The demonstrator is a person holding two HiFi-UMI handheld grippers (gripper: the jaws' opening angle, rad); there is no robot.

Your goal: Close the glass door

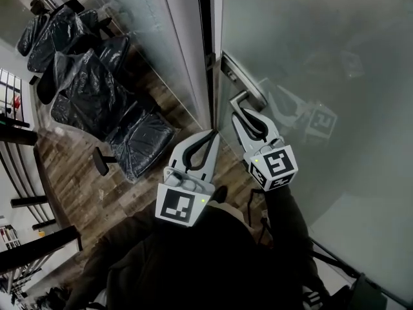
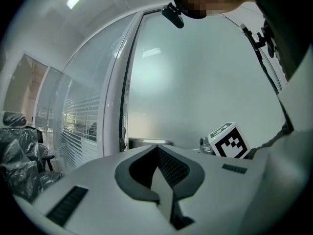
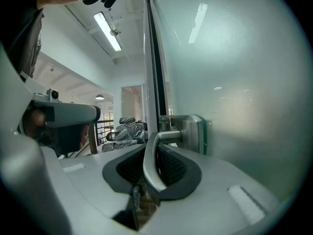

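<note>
Nearest the person, the left gripper (image 1: 211, 136) has its jaws pressed together on nothing, just beside the right gripper (image 1: 241, 113), whose jaws are clamped on the curved metal handle (image 1: 240, 98) of the frosted glass door (image 1: 310, 57). The door's edge runs close along the pale frame (image 1: 184, 44) with a thin dark strip between, and to the left open wooden floor (image 1: 68, 166) leads to chairs (image 1: 90, 89) wrapped in black plastic. Only the right gripper view shows the handle bending from its metal plate (image 3: 194, 131) down between the jaws.
</note>
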